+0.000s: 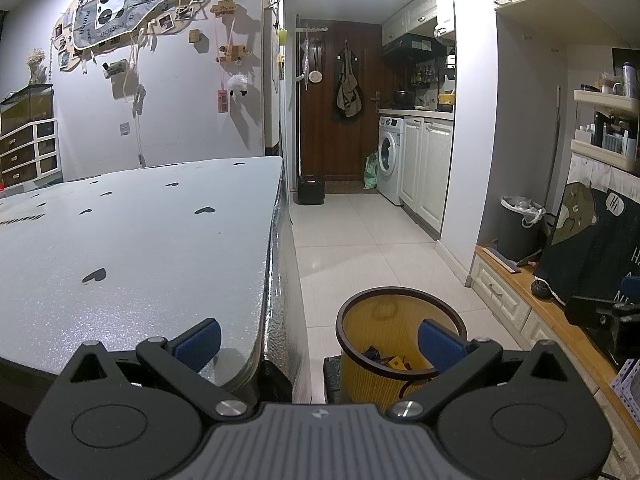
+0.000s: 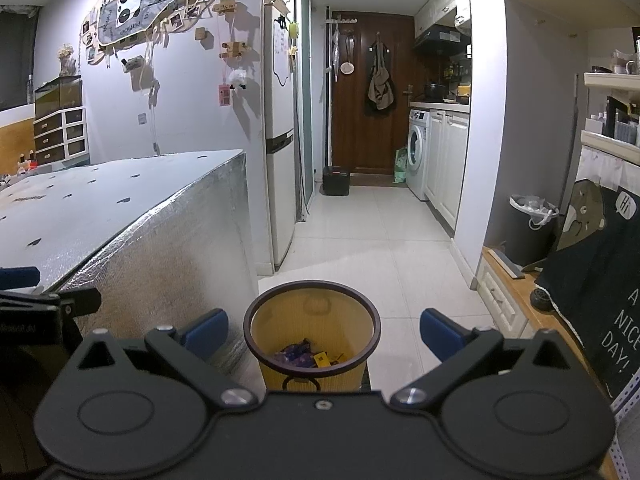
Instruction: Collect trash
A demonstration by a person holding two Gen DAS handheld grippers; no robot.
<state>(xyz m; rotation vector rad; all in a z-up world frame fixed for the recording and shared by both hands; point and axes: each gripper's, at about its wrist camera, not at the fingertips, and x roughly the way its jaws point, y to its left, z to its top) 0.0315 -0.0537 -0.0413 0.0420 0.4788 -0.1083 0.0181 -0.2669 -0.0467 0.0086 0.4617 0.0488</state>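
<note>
Both claws are released and carry nothing. The yellow bin [image 2: 312,336] stands on the floor [image 2: 384,232], just right of the tabletop [image 1: 132,240], and wrappers [image 2: 298,354] lie at its bottom. No trash shows on the tabletop, so I judge the collecting is nearly finished; a good next step is to check the surface before leaving. The left claw [image 1: 318,344] hovers level over the tabletop's near corner, and the right claw [image 2: 324,334] hovers level above the bin.
</note>
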